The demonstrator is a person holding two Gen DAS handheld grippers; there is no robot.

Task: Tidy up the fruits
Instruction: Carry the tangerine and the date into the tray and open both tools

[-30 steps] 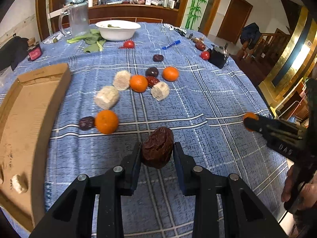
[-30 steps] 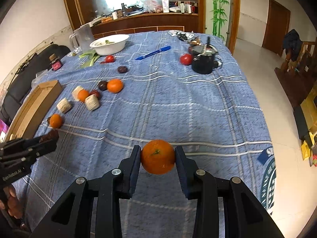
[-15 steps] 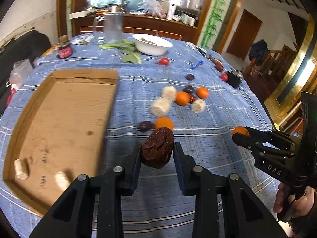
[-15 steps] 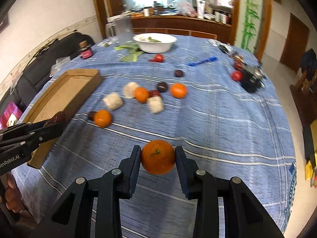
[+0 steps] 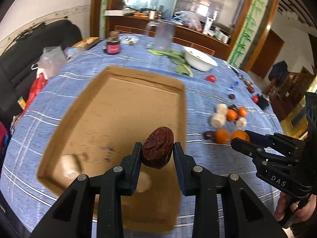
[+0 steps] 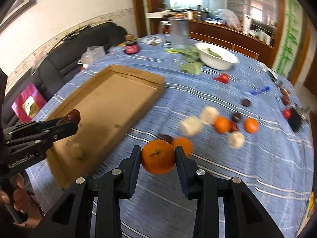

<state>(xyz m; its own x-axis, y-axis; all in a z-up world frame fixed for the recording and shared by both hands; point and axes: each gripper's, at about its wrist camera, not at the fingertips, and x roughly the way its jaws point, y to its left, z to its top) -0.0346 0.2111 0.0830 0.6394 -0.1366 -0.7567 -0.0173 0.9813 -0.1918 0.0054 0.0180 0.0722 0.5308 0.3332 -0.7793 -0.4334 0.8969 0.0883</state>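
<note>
My left gripper [image 5: 158, 150] is shut on a wrinkled dark-red date [image 5: 158, 147], held above the near right part of the shallow cardboard tray [image 5: 122, 107]. Two pale lumps lie in the tray's near end, one [image 5: 70, 165] to the left and one [image 5: 143, 181] under the jaws. My right gripper [image 6: 158, 156] is shut on an orange [image 6: 158, 156], over the blue cloth just right of the tray [image 6: 103, 103]. Loose oranges [image 6: 221, 124], pale lumps [image 6: 191, 126] and dark dates [image 6: 236, 117] lie scattered to the right. In the right wrist view the left gripper [image 6: 67, 125] shows with its date [image 6: 71, 117].
A white bowl [image 6: 218, 57], green leaves [image 6: 190, 59], a clear jug [image 6: 179, 32] and a dark jar [image 6: 131, 47] stand at the table's far side. Red tomatoes [image 6: 223, 77], a blue pen [image 6: 259, 90] and a black object [image 6: 295, 119] lie to the right. A dark sofa [image 6: 65, 59] runs along the left.
Both grippers have swung left with their fruit: the tray has come from the left edge of both views to under the left gripper and beside the right one. Grips unchanged.
</note>
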